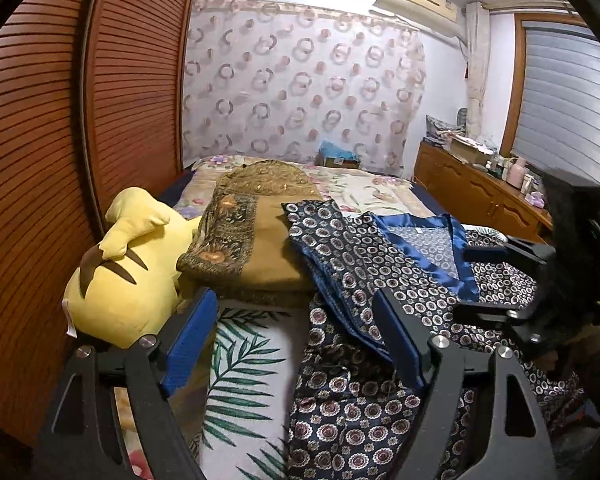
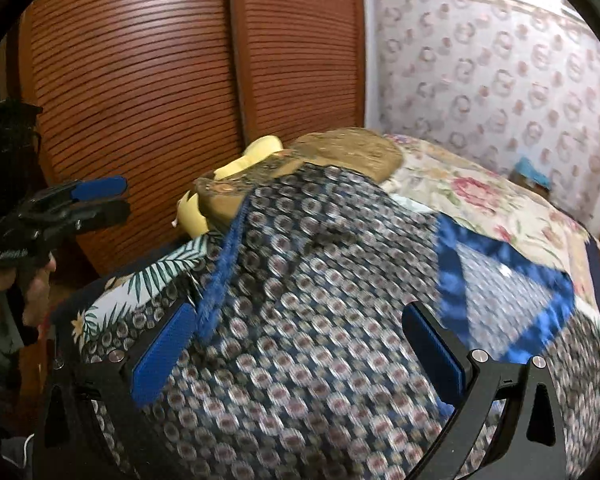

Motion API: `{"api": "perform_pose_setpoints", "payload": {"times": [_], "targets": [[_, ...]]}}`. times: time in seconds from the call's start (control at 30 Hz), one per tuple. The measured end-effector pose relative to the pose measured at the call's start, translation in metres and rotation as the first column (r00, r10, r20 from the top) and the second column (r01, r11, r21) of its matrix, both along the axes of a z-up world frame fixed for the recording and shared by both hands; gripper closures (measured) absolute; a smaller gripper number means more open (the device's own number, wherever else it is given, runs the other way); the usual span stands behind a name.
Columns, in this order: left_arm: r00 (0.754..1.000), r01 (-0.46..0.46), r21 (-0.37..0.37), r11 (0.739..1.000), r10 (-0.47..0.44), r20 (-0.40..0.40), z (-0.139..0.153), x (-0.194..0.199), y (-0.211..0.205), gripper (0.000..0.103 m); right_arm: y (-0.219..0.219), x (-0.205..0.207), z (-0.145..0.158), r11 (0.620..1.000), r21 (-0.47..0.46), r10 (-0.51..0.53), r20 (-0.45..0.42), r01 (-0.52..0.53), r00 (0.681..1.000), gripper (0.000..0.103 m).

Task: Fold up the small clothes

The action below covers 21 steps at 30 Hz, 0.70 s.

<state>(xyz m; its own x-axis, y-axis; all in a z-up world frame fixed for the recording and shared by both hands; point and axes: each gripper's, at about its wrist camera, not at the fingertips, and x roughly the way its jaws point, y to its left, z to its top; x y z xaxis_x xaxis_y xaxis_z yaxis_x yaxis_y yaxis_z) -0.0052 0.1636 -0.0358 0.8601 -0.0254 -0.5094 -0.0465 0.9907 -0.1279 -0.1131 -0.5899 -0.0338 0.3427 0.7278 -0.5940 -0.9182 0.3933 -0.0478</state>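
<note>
Left-wrist view, left to right. A brown louvred wooden wardrobe door point(image 1: 100, 92) fills the far left. Before it lies a yellow plush toy with brown stripes point(image 1: 128, 264), its near side just beside the left finger of the left gripper point(image 1: 296, 344). The gripper's two blue-padded fingers point(image 1: 190, 340) stand wide apart with nothing between them; below the gap lies a white sheet printed with green palm leaves point(image 1: 240, 368). To the right of the toy rests a folded ochre blanket with a dark paisley border point(image 1: 252, 240). Right of that, spread across the near part of the bed, lies the task's garment, a navy satin shirt patterned with small white-and-red rings and trimmed in plain blue point(image 1: 360, 264); its collar opening faces the far right. The right gripper point(image 1: 488, 280) appears at the right edge above the shirt. Beyond, a floral bedspread point(image 1: 364, 188) reaches a wall hung with a ring-patterned curtain point(image 1: 300, 80).

Right-wrist view. The left gripper point(image 2: 100, 200) shows at the left, in a hand point(image 2: 40, 284). The shirt point(image 2: 300, 300), blurred, fills the centre. The right gripper point(image 2: 296, 344) hangs over it, jaws wide; contact with the cloth appears absent, though blur prevents certainty.
</note>
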Motion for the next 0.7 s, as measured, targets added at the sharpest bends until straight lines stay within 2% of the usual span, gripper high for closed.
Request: {"api": "perform_pose_setpoints", "payload": {"times": [0.13,0.3,0.47,0.6,0.7], "targets": [[1.0,-0.013,0.007,1.0,0.013,-0.01,-0.005,-0.002,0.003,0.022,0.036,0.005,-0.005,0.998,-0.034,0.043,0.001,-0.043,0.999,0.009],[0.999,-0.019,0.002,1.0,0.02,-0.032,-0.014,-0.001,0.007,0.022,0.084,0.012,-0.014,0.993,-0.079,0.084,0.006,-0.083,0.996,0.028],[0.999,-0.018,-0.007,1.0,0.018,-0.044,-0.02,-0.001,0.008,0.022,0.117,0.02,-0.027,0.988,-0.134,0.083,0.025,-0.079,0.996,0.033],[0.999,-0.011,-0.003,1.0,0.011,-0.052,-0.022,-0.002,0.004,0.022,0.13,0.027,-0.04,0.981,-0.192,0.035,0.084,-0.019,0.996,0.034],[0.999,-0.005,0.001,1.0,0.005,-0.052,-0.022,-0.002,0.001,0.022,0.134,0.034,-0.044,0.98,-0.201,0.008,0.091,0.011,0.996,0.034]]}}
